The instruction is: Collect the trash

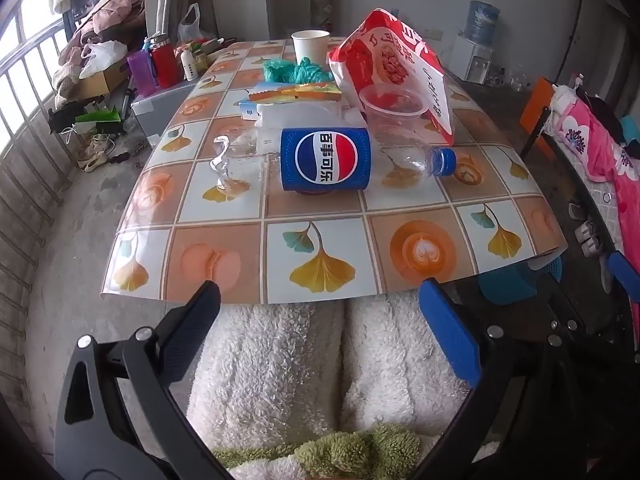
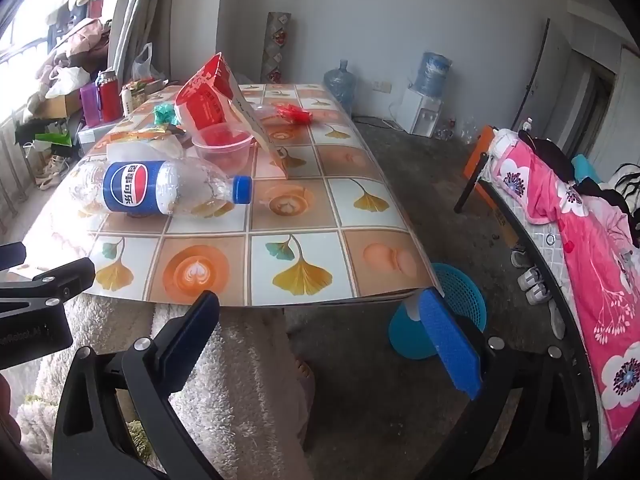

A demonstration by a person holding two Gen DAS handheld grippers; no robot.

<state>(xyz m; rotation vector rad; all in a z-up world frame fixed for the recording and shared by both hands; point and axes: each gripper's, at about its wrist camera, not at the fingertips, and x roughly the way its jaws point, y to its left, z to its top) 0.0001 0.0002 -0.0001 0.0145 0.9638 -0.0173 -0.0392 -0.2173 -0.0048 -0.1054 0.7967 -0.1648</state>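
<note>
Both claws, left claw (image 1: 318,312) and right claw (image 2: 320,324), gape wide, gripping nothing.
Nothing looks collected: clear plastic Pepsi bottle (image 1: 324,160) and red snack bag (image 1: 394,68) lie on the tiled counter (image 1: 240,248); blue mesh bin (image 2: 460,296) waits.

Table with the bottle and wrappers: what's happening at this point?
Nothing is picked up yet. Both tongs, left and right, hang open and empty off the near edge of the table. On it lie a capped Pepsi bottle on its side, a clear cup, a red bag and a paper cup. A blue basket stands on the floor at the table's corner.
</note>
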